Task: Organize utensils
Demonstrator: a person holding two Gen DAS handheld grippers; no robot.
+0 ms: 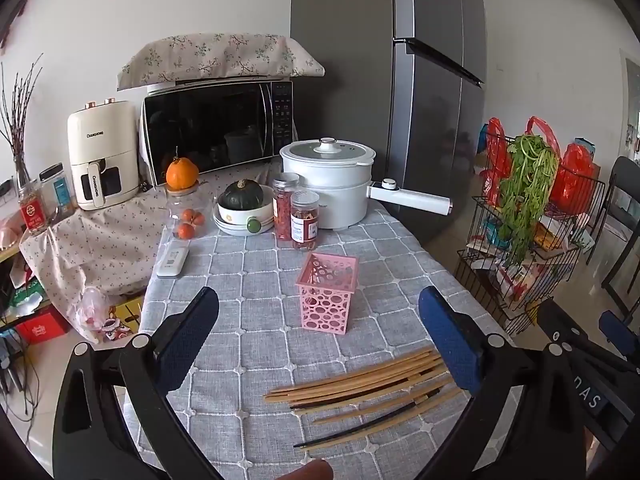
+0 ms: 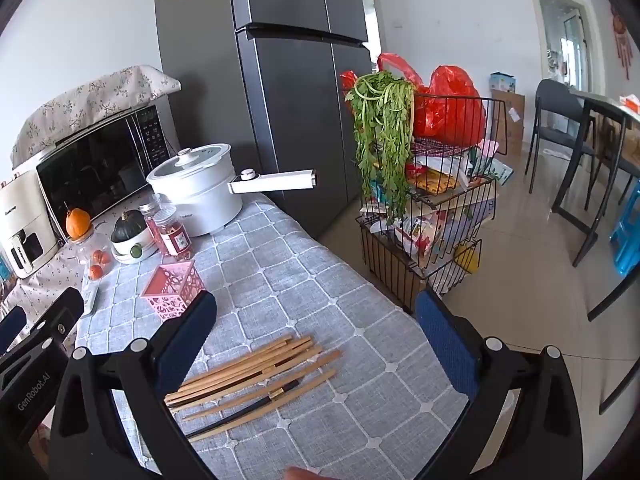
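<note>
A bunch of long thin wooden chopsticks (image 1: 362, 386) lies flat on the table in a loose pile, side by side, some crossing a bit. A few have black ends. Behind them, well apart, a small pink plastic basket with round holes (image 1: 326, 293) stands upright, open on top

Both handheld tools are matte black plastic, their two fingers faced with textured dark blue pads. On the left gripper (image 1: 318, 334) and the right gripper (image 2: 316, 338) alike, round silver pivot screws sit at the finger bases. White "GenRobot.AI" lettering runs along a black body.
</note>
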